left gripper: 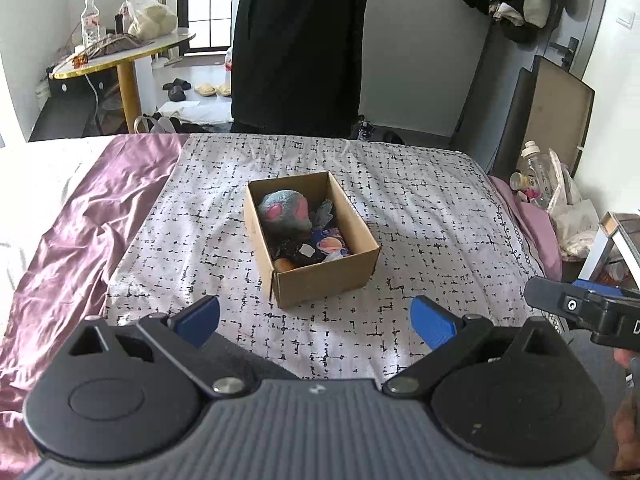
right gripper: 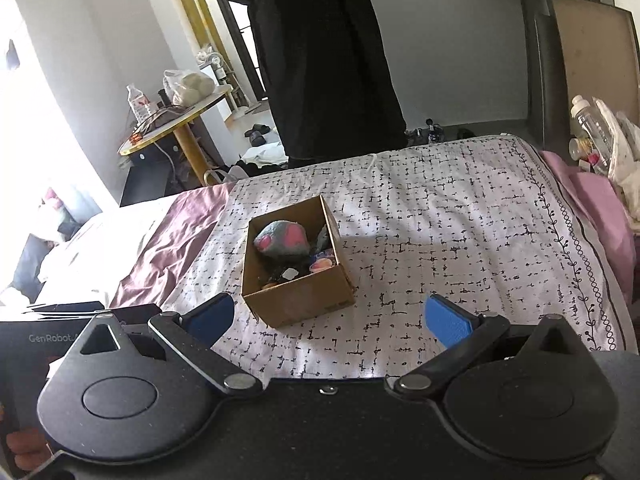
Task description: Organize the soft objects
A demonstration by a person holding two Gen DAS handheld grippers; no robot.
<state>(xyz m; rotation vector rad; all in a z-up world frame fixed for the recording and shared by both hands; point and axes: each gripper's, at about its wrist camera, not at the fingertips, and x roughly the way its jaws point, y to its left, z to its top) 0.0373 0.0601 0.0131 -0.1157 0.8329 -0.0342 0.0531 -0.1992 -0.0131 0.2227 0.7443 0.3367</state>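
Both grippers, left [left gripper: 314, 320] and right [right gripper: 328, 318], are held wide and empty before the cardboard box [left gripper: 328, 280]; light box may be shoved; gray plush [left gripper: 282, 210] may snag.

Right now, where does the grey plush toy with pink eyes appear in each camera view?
Left wrist: grey plush toy sits just above picture centre, at the far end of the cardboard box.
Right wrist: plush toy sits left of centre, same end of the box.
Shared landmark: the round gold-edged table, upper left.
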